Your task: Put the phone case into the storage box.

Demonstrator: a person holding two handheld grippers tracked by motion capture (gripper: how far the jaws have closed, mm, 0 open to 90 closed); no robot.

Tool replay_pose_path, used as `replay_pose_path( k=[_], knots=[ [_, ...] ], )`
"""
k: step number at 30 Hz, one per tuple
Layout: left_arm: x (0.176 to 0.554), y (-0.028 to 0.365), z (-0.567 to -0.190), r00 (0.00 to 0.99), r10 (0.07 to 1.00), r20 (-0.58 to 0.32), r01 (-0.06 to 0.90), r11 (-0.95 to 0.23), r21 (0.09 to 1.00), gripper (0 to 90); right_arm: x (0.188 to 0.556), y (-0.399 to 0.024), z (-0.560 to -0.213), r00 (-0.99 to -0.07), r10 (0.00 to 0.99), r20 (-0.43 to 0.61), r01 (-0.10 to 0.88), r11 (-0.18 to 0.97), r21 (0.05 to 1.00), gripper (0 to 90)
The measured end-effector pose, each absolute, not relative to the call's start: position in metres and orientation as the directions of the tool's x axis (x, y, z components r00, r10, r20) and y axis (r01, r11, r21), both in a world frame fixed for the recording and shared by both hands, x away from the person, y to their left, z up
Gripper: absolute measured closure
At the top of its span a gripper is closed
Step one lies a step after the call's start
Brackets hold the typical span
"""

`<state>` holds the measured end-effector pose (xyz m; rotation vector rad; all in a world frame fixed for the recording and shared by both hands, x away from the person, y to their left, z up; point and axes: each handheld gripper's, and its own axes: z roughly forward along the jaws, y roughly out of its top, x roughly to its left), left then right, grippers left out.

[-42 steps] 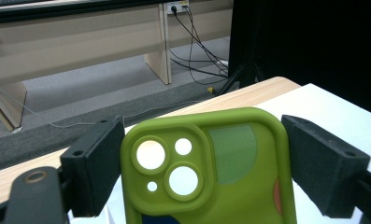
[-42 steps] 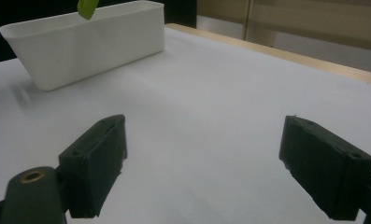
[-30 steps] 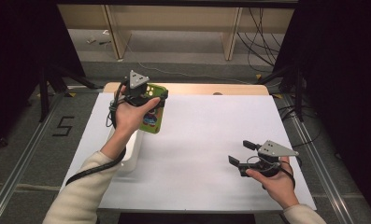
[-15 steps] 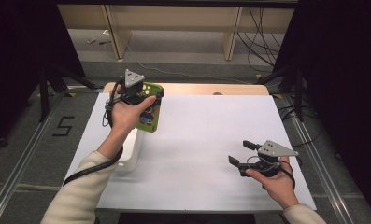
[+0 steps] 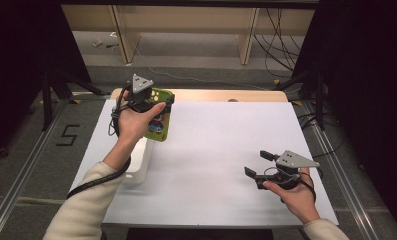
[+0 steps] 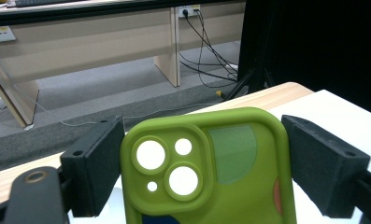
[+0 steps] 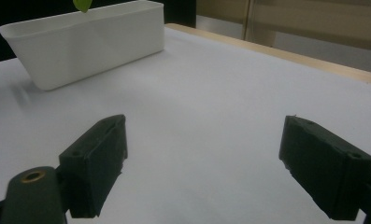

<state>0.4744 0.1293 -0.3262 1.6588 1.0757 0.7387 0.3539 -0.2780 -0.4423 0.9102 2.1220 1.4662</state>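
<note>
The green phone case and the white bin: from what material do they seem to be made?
The green phone case looks like soft silicone or rubbery plastic: a matte surface, rounded edges and thick moulded rims around the camera holes. The white bin looks like thin moulded plastic, smooth with a faint sheen and a slim, even rim. Neither can be settled by sight alone.

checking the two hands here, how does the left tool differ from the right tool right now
The left tool has a green phone case between its jaws; the right tool is open and holds nothing. The left tool is raised at the table's far left; the right tool sits low at the near right. Both have black jaws.
</note>
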Motion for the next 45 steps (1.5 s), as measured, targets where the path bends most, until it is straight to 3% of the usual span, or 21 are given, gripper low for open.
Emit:
replay_pose_path(
  k=[45],
  knots=[
    [0.479, 0.147, -0.324, 0.38, 0.924, -0.038, 0.308, -0.088, 0.947, 16.3, 0.354, -0.278, -0.443, -0.707, 0.707, 0.037, 0.284, 0.235, 0.93, 16.4]
  ],
)
